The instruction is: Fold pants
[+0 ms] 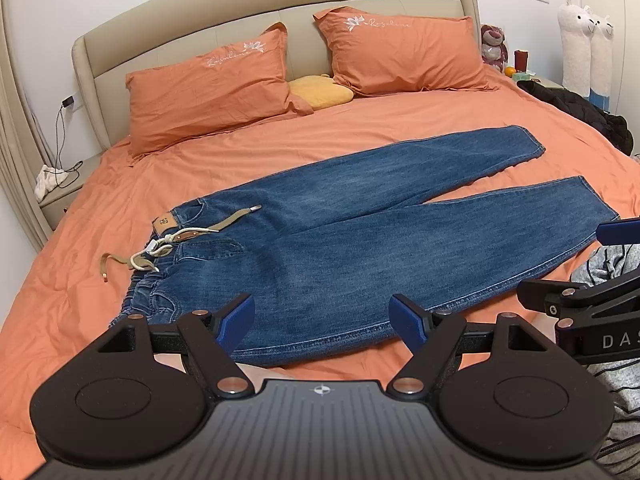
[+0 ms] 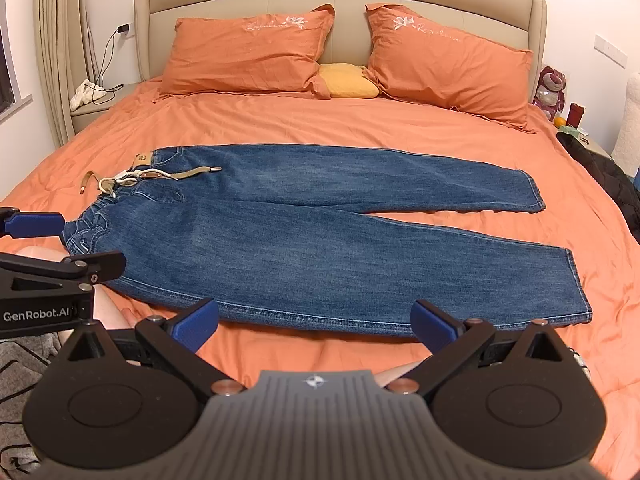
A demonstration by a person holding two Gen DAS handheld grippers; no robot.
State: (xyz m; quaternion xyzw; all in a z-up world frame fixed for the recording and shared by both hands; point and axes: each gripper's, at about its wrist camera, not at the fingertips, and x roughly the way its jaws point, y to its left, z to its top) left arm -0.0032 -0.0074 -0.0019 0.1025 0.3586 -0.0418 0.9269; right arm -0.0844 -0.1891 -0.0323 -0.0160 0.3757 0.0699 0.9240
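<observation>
Blue jeans (image 1: 360, 240) lie flat on the orange bed, waistband to the left, both legs spread to the right; they also show in the right wrist view (image 2: 320, 232). A khaki belt with a white drawstring (image 1: 176, 236) trails from the waistband. My left gripper (image 1: 322, 322) is open and empty, above the near edge of the jeans by the waist. My right gripper (image 2: 316, 322) is open and empty, just short of the near leg's lower edge. Each gripper shows at the side of the other's view: the right gripper (image 1: 592, 304) and the left gripper (image 2: 52, 264).
Two orange pillows (image 2: 256, 52) and a yellow cushion (image 2: 348, 80) lie by the headboard. A black garment (image 1: 580, 112) lies at the bed's right edge. Nightstands with small items stand on both sides. A grey striped cloth (image 1: 616, 384) is near my right gripper.
</observation>
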